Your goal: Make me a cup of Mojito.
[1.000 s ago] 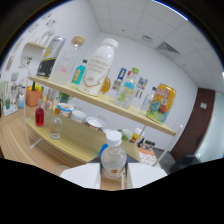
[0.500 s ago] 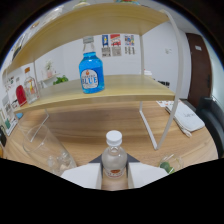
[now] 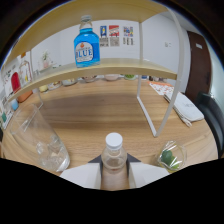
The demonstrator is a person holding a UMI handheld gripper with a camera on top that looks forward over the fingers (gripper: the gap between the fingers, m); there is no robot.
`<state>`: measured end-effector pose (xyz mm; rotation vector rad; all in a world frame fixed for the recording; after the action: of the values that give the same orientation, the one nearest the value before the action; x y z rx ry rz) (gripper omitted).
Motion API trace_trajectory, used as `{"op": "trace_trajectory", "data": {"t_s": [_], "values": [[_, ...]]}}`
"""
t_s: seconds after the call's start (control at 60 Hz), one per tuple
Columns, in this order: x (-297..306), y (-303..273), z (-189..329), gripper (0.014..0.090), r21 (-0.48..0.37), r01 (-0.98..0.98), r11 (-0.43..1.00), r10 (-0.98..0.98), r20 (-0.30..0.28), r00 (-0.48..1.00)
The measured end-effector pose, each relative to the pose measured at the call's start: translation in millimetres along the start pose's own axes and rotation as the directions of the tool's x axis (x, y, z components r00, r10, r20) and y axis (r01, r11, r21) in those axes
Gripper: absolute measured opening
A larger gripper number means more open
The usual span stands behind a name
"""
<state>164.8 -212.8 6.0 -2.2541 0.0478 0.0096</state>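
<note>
A small clear bottle with a white cap stands upright between my two white fingers, and my gripper is shut on it. Just left of the fingers stands a tall empty clear glass on the wooden table. To the right of the fingers sits a small clear cup holding something green. Beyond them, a blue bottle labelled BLUE stands on the lower shelf board.
The shelf's white metal leg comes down onto the table ahead and to the right. A white flat device lies on the table past that leg. Several small jars and bottles line the shelf at the far left.
The view has dropped from the upper shelves toward the table over the past second. The glass and the green cup now sit closer on either side of the held bottle.
</note>
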Motion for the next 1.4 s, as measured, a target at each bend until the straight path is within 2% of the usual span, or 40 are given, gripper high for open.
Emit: {"op": "trace_trajectory", "data": {"t_s": [0.1, 0.15, 0.2, 0.267, 0.433, 0.567, 0.833, 0.967, 1.117, 1.4], "values": [[4.4, 3.5, -8.8, 0.0511, -0.013, 0.009, 1.0, -0.009, -0.02, 1.0], [3.8, 3.3, -17.4, 0.0671, -0.026, 0.001, 1.0, -0.001, -0.019, 1.0], [0.5, -5.8, -30.1, 0.0788, -0.002, -0.013, 1.0, 0.013, -0.006, 1.0], [-0.9, -19.6, -52.0, 0.0849, 0.033, -0.018, 0.999, 0.018, -0.016, 1.0], [-13.2, -46.9, -109.4, 0.0853, 0.121, 0.032, 0.992, -0.026, -0.052, 0.998], [-44.3, -53.7, -153.6, 0.0852, 0.163, 0.047, 0.985, -0.04, -0.047, 0.998], [-112.8, -19.2, -190.1, 0.0858, 0.15, 0.035, 0.988, -0.029, -0.039, 0.999], [-151.5, -25.3, -205.8, 0.0862, 0.165, 0.021, 0.986, -0.019, -0.018, 1.0], [-206.5, -70.2, -233.4, 0.0861, 0.233, -0.001, 0.972, -0.005, 0.025, 1.0], [-296.4, -197.7, -272.9, 0.0859, 0.389, -0.02, 0.921, -0.02, 0.097, 0.995]]}}
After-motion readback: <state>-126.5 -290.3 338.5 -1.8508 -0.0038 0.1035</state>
